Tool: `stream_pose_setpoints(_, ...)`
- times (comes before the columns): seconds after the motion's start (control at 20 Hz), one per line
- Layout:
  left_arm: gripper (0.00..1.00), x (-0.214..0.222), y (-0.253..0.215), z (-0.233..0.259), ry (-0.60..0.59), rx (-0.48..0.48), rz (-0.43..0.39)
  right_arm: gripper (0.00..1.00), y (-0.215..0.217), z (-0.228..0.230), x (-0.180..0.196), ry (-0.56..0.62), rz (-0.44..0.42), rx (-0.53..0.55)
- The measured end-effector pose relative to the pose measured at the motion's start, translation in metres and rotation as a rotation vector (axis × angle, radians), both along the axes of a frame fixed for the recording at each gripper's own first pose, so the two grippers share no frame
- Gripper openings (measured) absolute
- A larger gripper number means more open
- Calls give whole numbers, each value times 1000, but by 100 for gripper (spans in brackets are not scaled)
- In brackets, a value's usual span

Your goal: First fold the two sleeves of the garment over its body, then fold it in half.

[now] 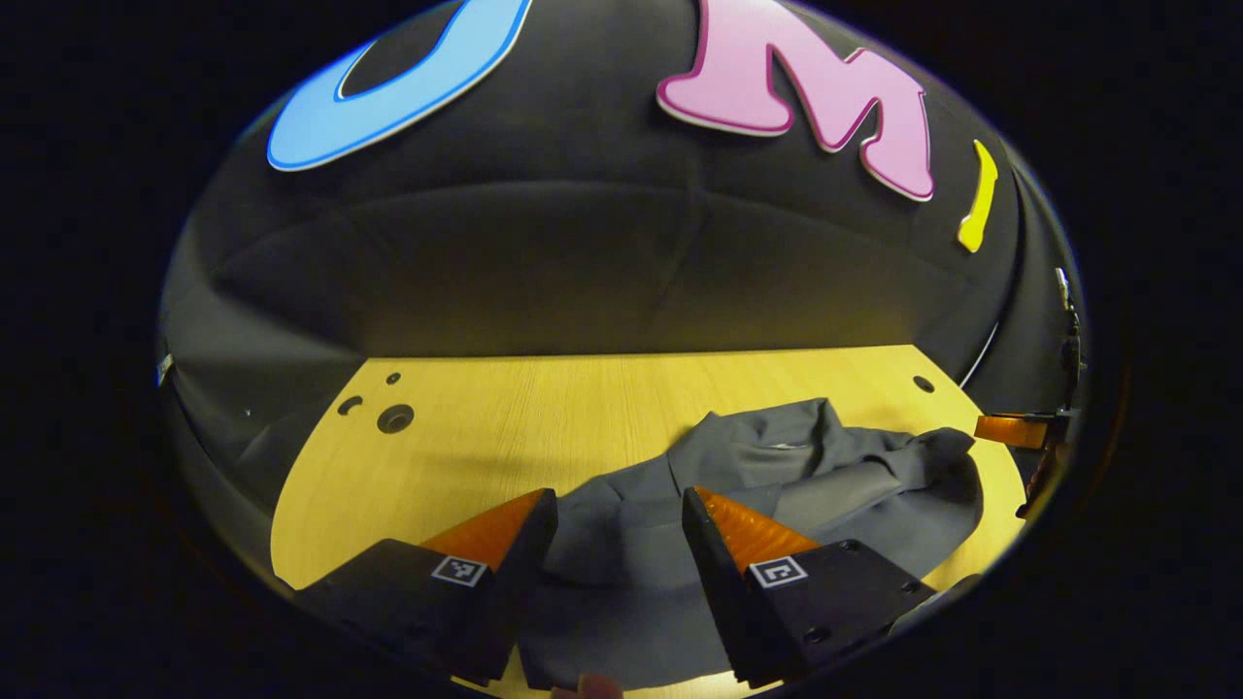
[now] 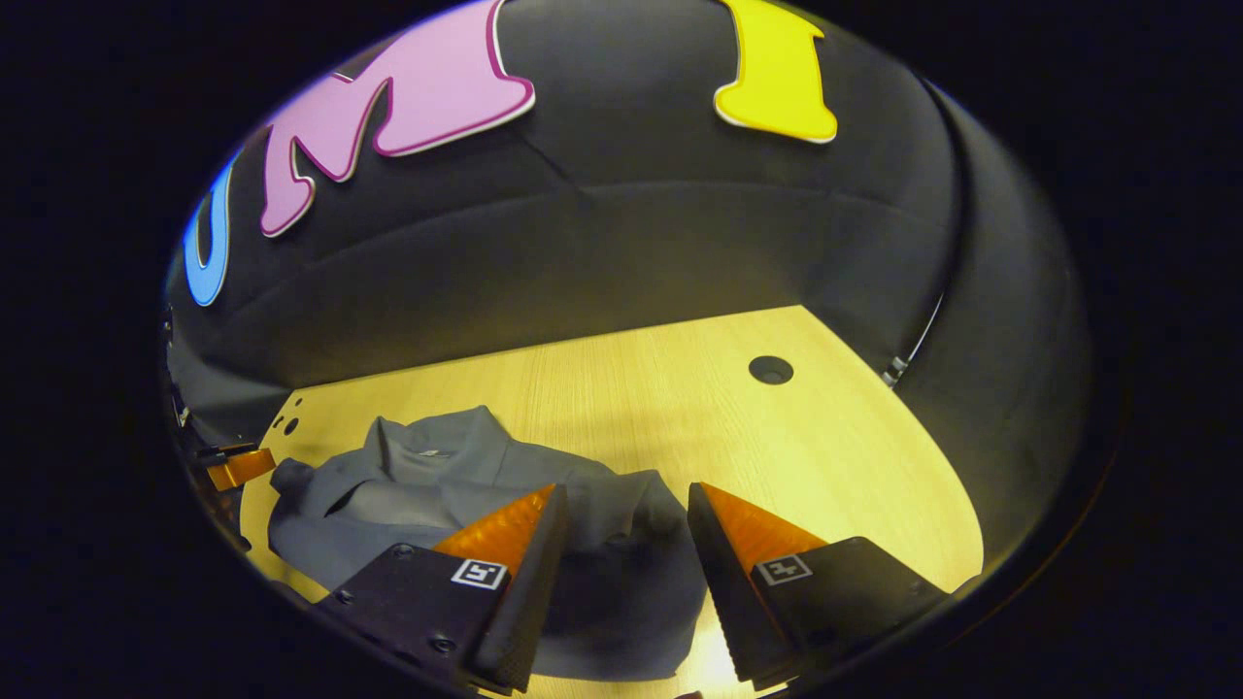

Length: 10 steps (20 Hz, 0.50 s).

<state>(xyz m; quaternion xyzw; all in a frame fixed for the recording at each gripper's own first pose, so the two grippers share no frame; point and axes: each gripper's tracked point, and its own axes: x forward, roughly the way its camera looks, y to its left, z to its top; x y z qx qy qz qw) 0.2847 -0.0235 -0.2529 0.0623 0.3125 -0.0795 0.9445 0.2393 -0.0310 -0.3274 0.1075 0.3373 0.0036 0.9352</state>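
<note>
Both tongs, left [image 1: 620, 515] and right [image 2: 621, 510], gape empty over the limp grey shirt [image 1: 777, 476]; pinch a sleeve edge.

table [image 2: 680, 408] bare beyond garment [image 2: 447, 485] – free | booth wall [image 2: 602, 262] closes the back

No readable text; fingers carry only square coded markers.

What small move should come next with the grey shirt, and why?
Probably lower the left gripper onto the near hem and pinch it. The grey shirt lies bunched on the wooden table, sleeves apparently already over the body, and both grippers, the right gripper too, hover open above the near edge.
</note>
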Motion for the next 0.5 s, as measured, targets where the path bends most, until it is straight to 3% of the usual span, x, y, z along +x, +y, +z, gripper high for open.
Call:
stream_pose_setpoints(0.25, 83, -30, -10, 59, -97, -60, -30, 77, 6, 54, -31, -96, 33, -18)
stream_pose_setpoints(0.5, 84, -68, -11, 105, -169, -52, -61, 77, 17, 101, -64, -165, 59, -17)
